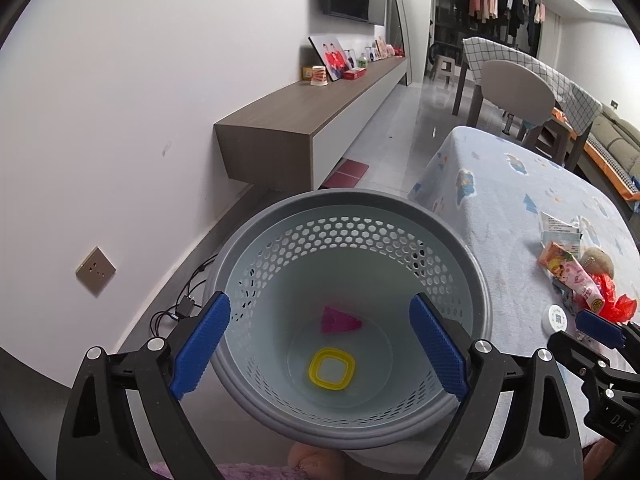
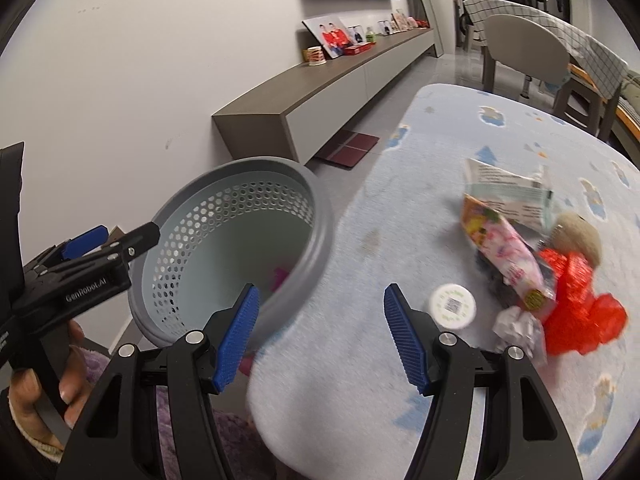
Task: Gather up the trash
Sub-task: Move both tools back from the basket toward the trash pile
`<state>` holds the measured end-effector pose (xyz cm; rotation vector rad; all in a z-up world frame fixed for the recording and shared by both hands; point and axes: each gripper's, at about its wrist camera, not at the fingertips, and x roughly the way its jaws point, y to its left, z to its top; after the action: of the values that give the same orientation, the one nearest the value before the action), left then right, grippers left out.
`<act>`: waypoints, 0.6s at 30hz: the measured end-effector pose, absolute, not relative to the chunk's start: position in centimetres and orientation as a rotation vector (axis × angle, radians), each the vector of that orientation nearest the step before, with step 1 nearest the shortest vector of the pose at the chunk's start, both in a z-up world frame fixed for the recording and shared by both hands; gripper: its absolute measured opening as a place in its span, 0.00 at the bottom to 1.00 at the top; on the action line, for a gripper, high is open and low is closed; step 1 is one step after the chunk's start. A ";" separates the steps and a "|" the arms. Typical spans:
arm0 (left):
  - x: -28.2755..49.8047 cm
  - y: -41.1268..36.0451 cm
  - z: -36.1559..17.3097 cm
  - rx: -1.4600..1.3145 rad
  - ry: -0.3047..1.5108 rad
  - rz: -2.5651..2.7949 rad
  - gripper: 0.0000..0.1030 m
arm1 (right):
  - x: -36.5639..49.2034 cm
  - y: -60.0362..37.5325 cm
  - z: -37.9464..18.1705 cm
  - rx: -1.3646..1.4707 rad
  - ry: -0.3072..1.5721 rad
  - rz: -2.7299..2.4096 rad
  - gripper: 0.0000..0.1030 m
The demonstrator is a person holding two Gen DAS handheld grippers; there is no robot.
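Note:
My left gripper (image 1: 320, 346) hangs open over the mouth of a grey perforated bin (image 1: 344, 196), with nothing between its blue pads. On the bin floor lie a yellow square ring (image 1: 331, 369) and a pink triangular scrap (image 1: 338, 320). My right gripper (image 2: 320, 338) is open and empty above the table edge, beside the bin (image 2: 320, 216). To its right lies a trash pile: a white round cap (image 2: 453, 306), crumpled paper (image 2: 516, 326), red plastic (image 2: 580, 300), a colourful wrapper (image 2: 504, 244) and a folded leaflet (image 2: 508, 188).
The table wears a light blue printed cloth (image 2: 440, 140). A low wooden cabinet (image 1: 304, 112) runs along the white wall. Cables (image 1: 188, 300) lie on the floor by a wall socket (image 1: 96, 270). A grey chair (image 1: 516, 88) and a dining table stand behind.

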<state>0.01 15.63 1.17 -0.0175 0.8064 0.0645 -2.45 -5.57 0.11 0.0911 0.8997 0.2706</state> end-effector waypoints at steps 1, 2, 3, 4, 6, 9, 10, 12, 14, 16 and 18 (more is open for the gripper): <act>-0.1 15.4 1.3 -0.015 0.803 0.059 0.87 | -2.8 -6.1 0.2 0.095 0.897 0.262 0.61; -0.3 15.0 1.4 -0.011 0.799 0.052 0.88 | -3.3 -6.9 0.2 0.098 0.895 0.249 0.61; -0.3 14.8 1.5 -0.009 0.797 0.046 0.88 | -3.8 -7.5 0.2 0.100 0.892 0.236 0.61; -0.5 14.4 1.6 -0.007 0.796 0.038 0.88 | -4.2 -8.3 0.3 0.102 0.890 0.220 0.61; -0.7 13.7 1.6 -0.007 0.796 0.022 0.88 | -4.9 -9.6 0.4 0.109 0.888 0.195 0.61; -1.0 12.7 1.7 -0.002 0.800 -0.004 0.88 | -6.1 -11.9 0.5 0.124 0.884 0.150 0.61; -1.1 12.2 1.7 0.003 0.800 -0.011 0.88 | -6.4 -12.4 0.5 0.128 0.884 0.138 0.61; -1.3 11.5 1.7 0.009 0.801 -0.024 0.88 | -7.0 -14.0 0.5 0.134 0.885 0.107 0.62; -1.4 10.7 1.7 0.015 0.804 -0.038 0.88 | -7.5 -15.1 0.3 0.138 0.888 0.080 0.62; -1.6 9.6 1.6 0.021 0.808 -0.055 0.88 | -7.8 -16.2 0.1 0.142 0.894 0.057 0.63; -1.8 8.6 1.4 0.027 0.812 -0.073 0.88 | -8.0 -17.3 -0.3 0.155 0.900 0.039 0.63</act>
<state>-1.77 8.60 1.43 0.0270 0.8124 -0.0731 -8.04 -17.27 -0.30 0.1552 0.9002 0.0392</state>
